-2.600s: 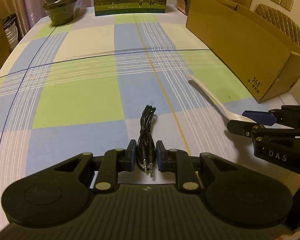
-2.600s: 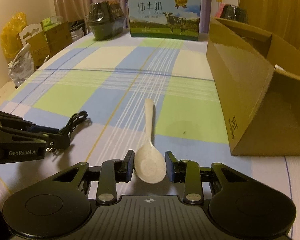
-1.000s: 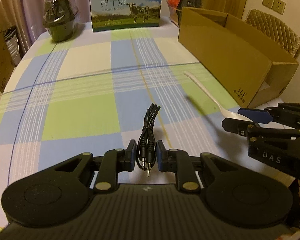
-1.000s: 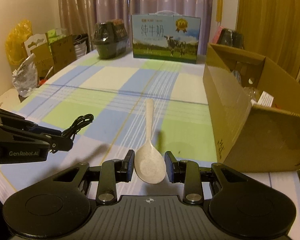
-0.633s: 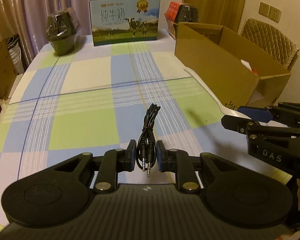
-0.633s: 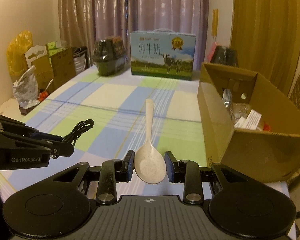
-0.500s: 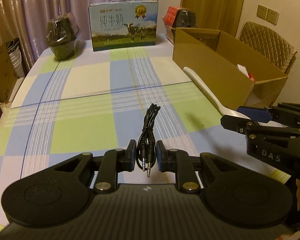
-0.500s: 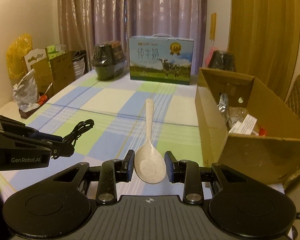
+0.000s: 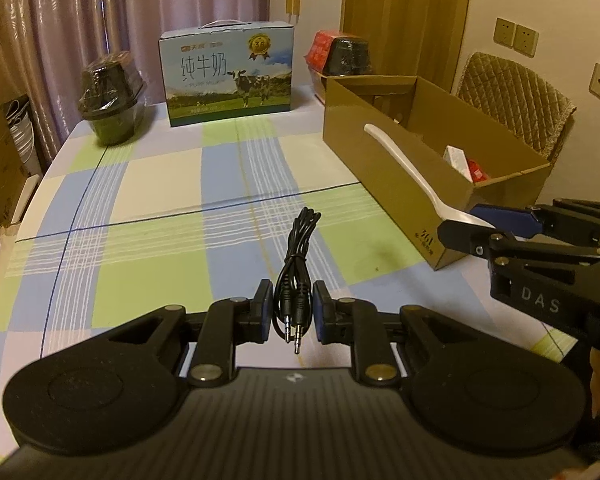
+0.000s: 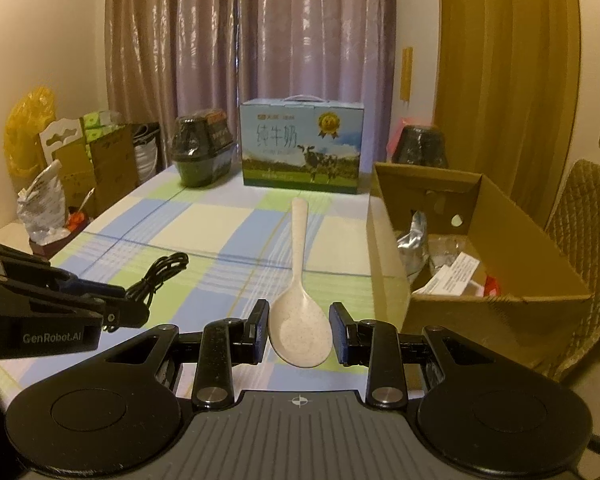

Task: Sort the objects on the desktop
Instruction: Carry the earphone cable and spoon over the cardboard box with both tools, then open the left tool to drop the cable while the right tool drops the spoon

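Observation:
My left gripper is shut on a coiled black audio cable and holds it in the air above the checked tablecloth. The cable also shows in the right wrist view. My right gripper is shut on the bowl of a cream rice spoon, handle pointing forward, held above the table. In the left wrist view the spoon sticks out of the right gripper, in front of the open cardboard box. The box holds several packets and papers.
A blue milk carton stands at the table's far edge, with a wrapped dark bowl on its left and another behind the box. A padded chair stands right of the box. Boxes and bags stand left of the table.
Both grippers have risen with the cable and the spoon, which lay on the cloth 2.6 s ago. The view now looks down into the cardboard box.

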`<state>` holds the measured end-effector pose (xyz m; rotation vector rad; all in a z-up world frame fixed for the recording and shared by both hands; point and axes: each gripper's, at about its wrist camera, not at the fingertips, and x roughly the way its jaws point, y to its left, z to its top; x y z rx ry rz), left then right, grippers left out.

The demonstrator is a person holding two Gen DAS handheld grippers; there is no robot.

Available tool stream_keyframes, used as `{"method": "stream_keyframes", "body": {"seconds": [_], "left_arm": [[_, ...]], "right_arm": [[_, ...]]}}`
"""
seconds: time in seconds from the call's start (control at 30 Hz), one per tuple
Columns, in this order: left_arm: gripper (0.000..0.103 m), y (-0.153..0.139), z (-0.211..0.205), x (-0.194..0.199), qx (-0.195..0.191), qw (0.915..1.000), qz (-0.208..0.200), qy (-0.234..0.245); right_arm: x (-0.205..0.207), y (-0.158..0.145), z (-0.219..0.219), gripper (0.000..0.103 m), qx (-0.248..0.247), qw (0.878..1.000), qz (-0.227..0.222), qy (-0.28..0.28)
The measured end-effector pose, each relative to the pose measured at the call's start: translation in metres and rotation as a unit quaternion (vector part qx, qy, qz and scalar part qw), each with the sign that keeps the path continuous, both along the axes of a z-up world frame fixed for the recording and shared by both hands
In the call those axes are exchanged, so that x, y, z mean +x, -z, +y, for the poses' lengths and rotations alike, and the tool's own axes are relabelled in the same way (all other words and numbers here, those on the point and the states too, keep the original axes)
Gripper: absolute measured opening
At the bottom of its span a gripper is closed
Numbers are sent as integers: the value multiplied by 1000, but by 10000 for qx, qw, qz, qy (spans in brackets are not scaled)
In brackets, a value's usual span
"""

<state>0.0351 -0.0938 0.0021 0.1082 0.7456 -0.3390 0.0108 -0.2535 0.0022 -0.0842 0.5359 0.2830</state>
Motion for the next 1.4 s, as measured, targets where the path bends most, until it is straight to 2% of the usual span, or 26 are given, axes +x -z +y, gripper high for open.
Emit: {"method": "stream_keyframes", "body": {"seconds": [0.3, 0.63, 0.83, 1.1, 1.2, 1.4], "left_arm": [[16, -17, -24, 13, -109, 9996, -136, 211], [16, -47, -87, 53, -412, 9964, -344, 659], [16, -58, -133, 87, -642, 9933, -339, 898], [17, -39, -177, 127, -835, 9912, -144, 1020], [20, -34, -181, 135, -790, 9923, -106, 952], [23, -35, -163, 133, -774, 9938, -181, 777]], "right_arm": [[14, -27, -25, 29, -19, 9993, -321, 170], [52, -50, -78, 29, -123, 9959, -667, 604], [86, -45, -119, 29, -245, 9933, -595, 964], [105, -27, -149, 29, -206, 9930, -371, 1101], [109, -23, -152, 29, -109, 9934, -319, 1097], [124, -18, -146, 30, 69, 9954, -144, 949]]}}
